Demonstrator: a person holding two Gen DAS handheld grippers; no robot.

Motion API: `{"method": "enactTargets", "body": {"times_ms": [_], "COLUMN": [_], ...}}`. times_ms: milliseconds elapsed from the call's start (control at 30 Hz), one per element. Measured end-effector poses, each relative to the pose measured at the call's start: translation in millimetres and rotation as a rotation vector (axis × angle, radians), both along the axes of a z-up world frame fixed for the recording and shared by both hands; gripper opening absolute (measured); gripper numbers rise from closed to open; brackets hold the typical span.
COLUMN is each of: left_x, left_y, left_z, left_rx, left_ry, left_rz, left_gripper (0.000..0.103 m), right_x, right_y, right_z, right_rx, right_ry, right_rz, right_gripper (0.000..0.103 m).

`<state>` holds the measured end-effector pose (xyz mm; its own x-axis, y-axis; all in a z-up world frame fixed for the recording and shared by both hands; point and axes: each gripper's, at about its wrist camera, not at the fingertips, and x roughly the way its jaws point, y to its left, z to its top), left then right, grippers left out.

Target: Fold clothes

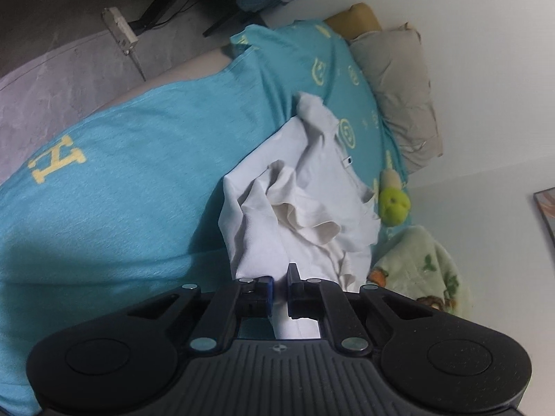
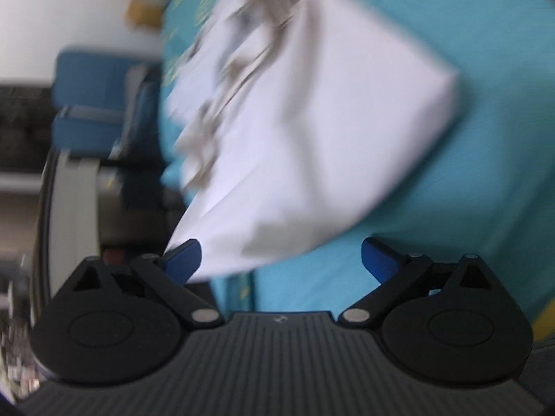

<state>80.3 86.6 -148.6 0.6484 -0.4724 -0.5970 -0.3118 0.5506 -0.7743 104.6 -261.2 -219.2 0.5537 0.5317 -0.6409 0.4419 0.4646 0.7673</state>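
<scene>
Your left gripper sits bottom centre of the left wrist view, fingers pinched nearly together on a fold of the white garment, cloth running down between them. That garment spreads up through mid-frame, crumpled, on the teal bedspread, which has a yellow letter at left. Beyond it, right side: green plush toy, patterned green blanket, beige pillow against the white wall.

Your right gripper, bottom of the blurred right wrist view, has its fingers spread wide, gripping nothing. White garment fills centre frame; its lower corner reaches the left blue finger, contact unclear. Teal bedspread lies under it at right.
</scene>
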Motion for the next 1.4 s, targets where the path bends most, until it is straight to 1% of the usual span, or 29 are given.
{"method": "enactTargets", "body": {"times_ms": [33,67,100,167,233,267,300,333,400,500,633,667,733,800,900,967,1033,1200,1300,1400], "left_x": [0,-2,-4,-4,-6,-7,-7,-8,-10,-17,-26,-30,-41,-54,-83,-107,-134,-191,-203,-195], "left_y": [0,1,1,1,0,0,-1,-1,-3,-10,-16,-16,-15,-16,-15,-14,-10,3,7,1], "left_z": [0,0,0,0,3,5,8,11,23,53,98,109,129,147,166,172,173,173,175,176], "left_rx": [-0.004,-0.009,-0.015,-0.023,-0.022,-0.021,-0.02,-0.021,-0.002,0.062,0.094,0.088,0.069,0.07,0.075,0.074,0.056,0.025,0.025,0.064], "left_ry": [-0.002,-0.001,-0.002,-0.008,-0.022,-0.033,-0.049,-0.068,-0.118,-0.206,-0.297,-0.318,-0.345,-0.359,-0.366,-0.362,-0.344,-0.336,-0.355,-0.36], "left_rz": [0.004,0.008,0.012,0.016,0.015,0.016,0.014,0.012,0.004,-0.031,-0.051,-0.05,-0.033,-0.021,-0.002,0.008,0.019,0.01,-0.011,-0.025], "left_gripper": [0.007,0.007,0.007,0.007,0.007,0.007,0.007,0.007,0.007,0.006,0.006,0.006,0.006,0.006,0.006,0.006,0.006,0.006,0.006,0.006], "right_x": [-2,-4,-5,-7,-5,-4,-4,-5,-5,-8,-15,-18,-23,-29,-52,-72,-94,-150,-169,-165], "right_y": [-7,-11,-16,-23,-31,-32,-32,-32,-32,-34,-38,-39,-41,-41,-41,-38,-36,-34,-35,-37], "right_z": [-2,0,1,4,3,5,9,14,23,56,103,114,133,148,165,171,175,175,169,162], "right_rx": [-0.004,-0.022,-0.042,-0.081,-0.085,-0.101,-0.117,-0.131,-0.161,-0.21,-0.259,-0.264,-0.268,-0.252,-0.247,-0.248,-0.246,-0.215,-0.2,-0.193], "right_ry": [0.008,0.005,0.003,-0.004,-0.011,-0.015,-0.033,-0.052,-0.089,-0.186,-0.302,-0.323,-0.36,-0.378,-0.4,-0.415,-0.422,-0.436,-0.445,-0.423], "right_rz": [-0.044,-0.075,-0.106,-0.158,-0.189,-0.196,-0.195,-0.193,-0.19,-0.192,-0.181,-0.178,-0.174,-0.175,-0.171,-0.165,-0.151,-0.133,-0.127,-0.128], "right_gripper": [0.099,0.095,0.082,0.069,0.052,0.031,0.02,0.019,0.012,0.009,0.009,0.009,0.009,0.009,0.009,0.009,0.009,0.009,0.009,0.009]}}
